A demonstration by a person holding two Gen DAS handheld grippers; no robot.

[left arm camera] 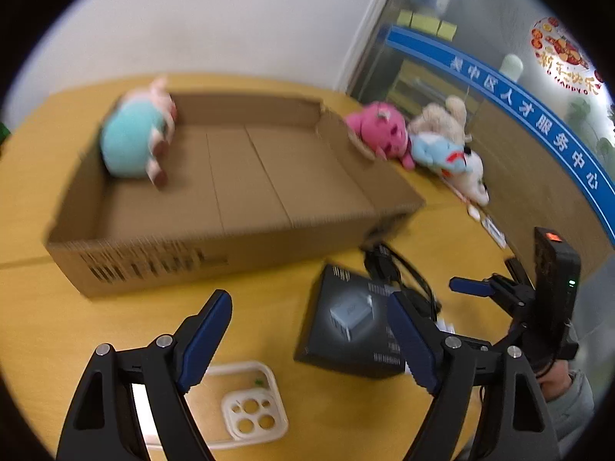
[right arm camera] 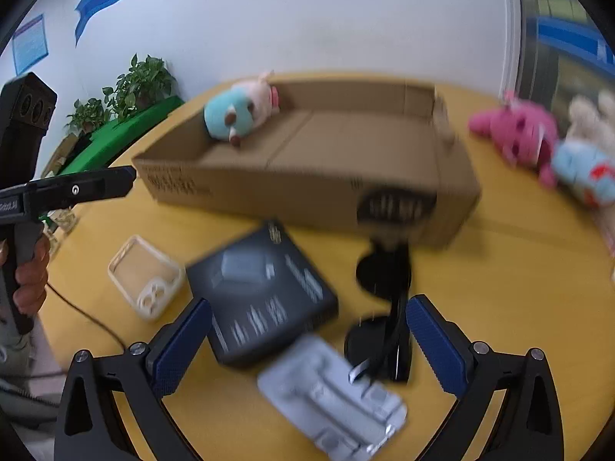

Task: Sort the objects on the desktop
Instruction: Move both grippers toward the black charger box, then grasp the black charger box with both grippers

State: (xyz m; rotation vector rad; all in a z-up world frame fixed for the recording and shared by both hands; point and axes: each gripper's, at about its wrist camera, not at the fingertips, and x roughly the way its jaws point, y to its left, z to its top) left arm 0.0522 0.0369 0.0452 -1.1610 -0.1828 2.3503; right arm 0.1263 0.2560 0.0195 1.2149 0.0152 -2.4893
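On the yellow counter (left arm camera: 46, 326) sits a long, shallow cardboard box (left arm camera: 246, 176), open at the top, with a teal and pink plush toy (left arm camera: 134, 138) lying in its far left corner, propped against the box wall. Outside the box, just past its right end, three more plush toys lie bunched together: a pink one (left arm camera: 380, 126) touching the box's torn flap, a cream one (left arm camera: 442, 119) behind it, and a pale blue and white one (left arm camera: 449, 157) in front of that. Nearer the cameras, a black product carton (right arm camera: 257, 292) printed with a picture of a charger lies flat on the counter close to the front wall of the cardboard box. To its left is a white phone case (right arm camera: 144, 276), open side up, with its camera cut-outs facing the viewer. To the carton's right lies a pair of black sunglasses (right arm camera: 384, 307), folded, one end close to the corner of the box. In front of the carton a clear plastic blister tray (right arm camera: 330, 388) rests on the counter, touching or nearly touching the carton's near edge. The left claw (left arm camera: 307, 342) is spread wide with nothing between its blue pads, hovering above the phone case and the carton. The right claw (right arm camera: 307, 349) is also spread wide and empty, hanging over the blister tray and sunglasses. Both views are blurred.
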